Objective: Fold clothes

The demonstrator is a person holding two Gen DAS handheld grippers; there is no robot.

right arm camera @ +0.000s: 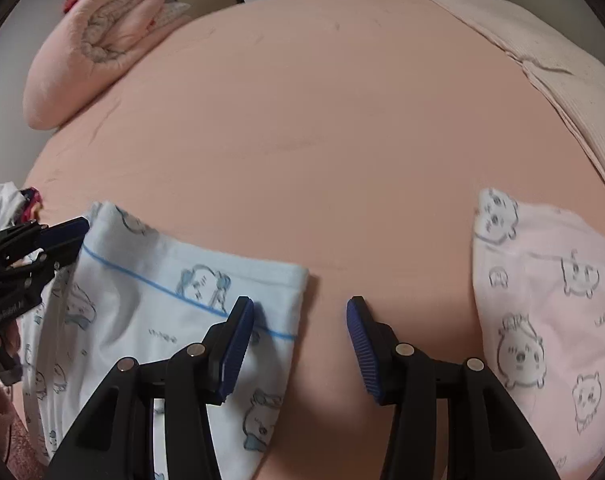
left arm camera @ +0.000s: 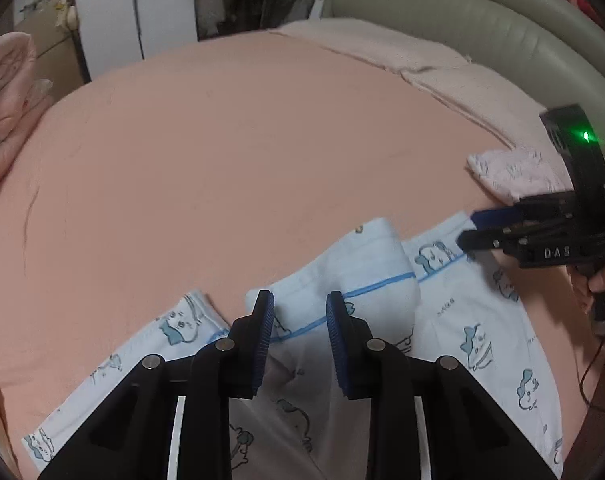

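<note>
A light blue pyjama garment with cartoon prints and a blue stripe lies partly folded on the peach bed sheet. My left gripper points down over a raised fold of it, jaws a little apart, the cloth lying under and between the pads without being pinched. In the right wrist view the same garment is at lower left. My right gripper is open above its right edge, one finger over cloth and the other over bare sheet. The right gripper also shows at the garment's far corner, and the left gripper at its left end.
A folded pink printed garment lies to the right on the sheet, also seen as the pink garment. A rolled pink quilt sits at far left. A beige blanket and padded headboard border the right. Loose clothes lie at the left edge.
</note>
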